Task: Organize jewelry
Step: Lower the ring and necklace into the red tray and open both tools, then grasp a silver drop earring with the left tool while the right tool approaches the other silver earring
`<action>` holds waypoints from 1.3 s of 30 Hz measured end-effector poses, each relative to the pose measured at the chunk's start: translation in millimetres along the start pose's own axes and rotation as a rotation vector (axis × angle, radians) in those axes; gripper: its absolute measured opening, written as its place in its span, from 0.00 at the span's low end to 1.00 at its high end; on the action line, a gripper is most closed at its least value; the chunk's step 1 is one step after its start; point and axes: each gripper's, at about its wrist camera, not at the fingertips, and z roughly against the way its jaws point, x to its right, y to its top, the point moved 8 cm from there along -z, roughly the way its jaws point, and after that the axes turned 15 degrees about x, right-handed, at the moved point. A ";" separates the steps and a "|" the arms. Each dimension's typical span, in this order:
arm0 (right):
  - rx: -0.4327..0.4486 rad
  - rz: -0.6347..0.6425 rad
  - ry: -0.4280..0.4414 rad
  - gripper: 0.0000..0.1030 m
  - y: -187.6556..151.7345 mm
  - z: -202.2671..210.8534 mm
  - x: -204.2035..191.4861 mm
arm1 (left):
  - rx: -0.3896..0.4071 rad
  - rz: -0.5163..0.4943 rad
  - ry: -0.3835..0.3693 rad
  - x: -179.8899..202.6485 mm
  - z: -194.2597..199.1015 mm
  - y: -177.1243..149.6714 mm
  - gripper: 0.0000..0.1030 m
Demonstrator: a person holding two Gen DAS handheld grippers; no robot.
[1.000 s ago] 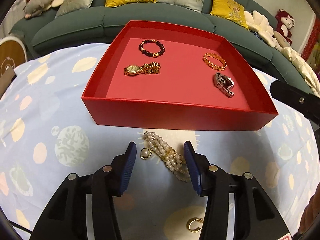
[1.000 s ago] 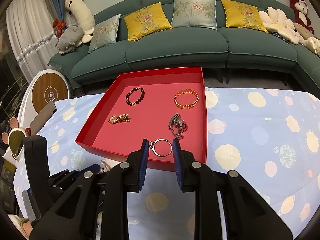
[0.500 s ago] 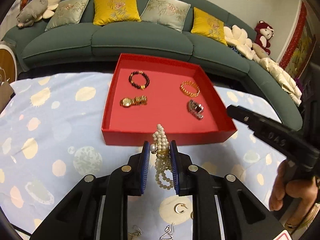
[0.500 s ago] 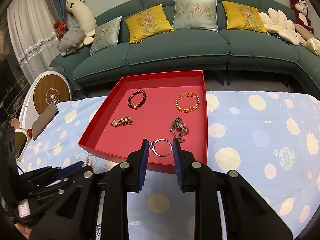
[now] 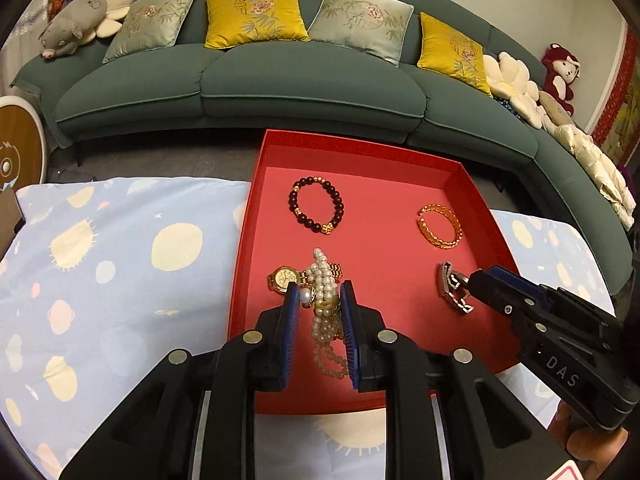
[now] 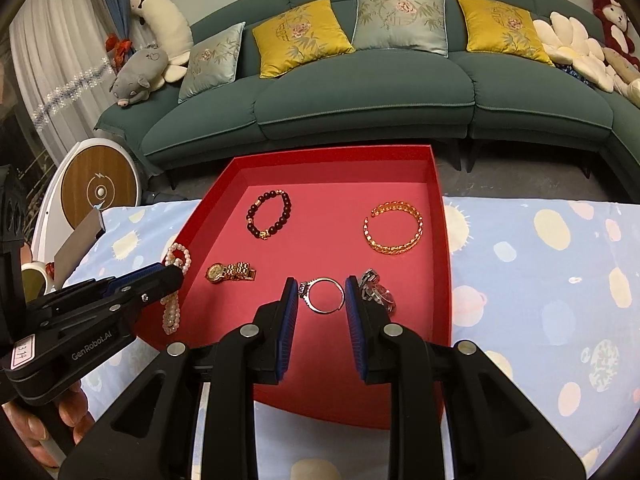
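My left gripper [image 5: 319, 292] is shut on a multi-strand pearl bracelet [image 5: 326, 320], which hangs over the near left part of the red tray [image 5: 320, 404], just above a gold watch [image 5: 282, 278]. My right gripper [image 6: 321, 286] is shut on a thin silver ring-shaped bangle [image 6: 305, 291] above the tray [image 6: 446, 264], next to a silver watch [image 6: 378, 294]. On the tray floor lie a dark bead bracelet [image 5: 316, 210] and a gold bangle [image 5: 440, 226]. The right wrist view shows the left gripper [image 6: 172, 274] with the pearls [image 6: 176, 258] at the tray's left wall.
The tray sits on a light blue cloth with pale spots [image 5: 120, 260]. Behind it runs a dark green sofa [image 5: 312, 80] with cushions and plush toys. A round white and wood device [image 6: 98, 190] stands at the left. A hand [image 6: 60, 412] holds each gripper.
My left gripper closed on the pearl bracelet, lifted it off the cloth and carried it forward over the tray. The right gripper, still holding the silver bangle, moved forward over the tray.
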 end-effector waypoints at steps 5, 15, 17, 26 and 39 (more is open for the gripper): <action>-0.016 -0.006 0.012 0.24 -4.9 -20.3 -2.7 | -0.015 0.079 -0.003 -15.6 -5.0 -6.2 0.23; 0.181 -0.026 -0.005 0.50 55.0 81.7 2.4 | 0.113 0.227 -0.030 -39.7 88.4 30.6 0.49; 0.231 -0.012 -0.012 0.56 63.0 120.8 2.4 | 0.142 0.217 -0.012 -42.0 115.5 31.0 0.50; 0.247 0.000 -0.052 0.57 13.2 215.0 2.8 | 0.132 0.099 0.079 -38.0 188.7 -25.8 0.62; 0.051 0.085 -0.024 0.56 -92.0 204.0 -24.4 | -0.032 -0.117 0.066 -25.7 164.3 -131.3 0.63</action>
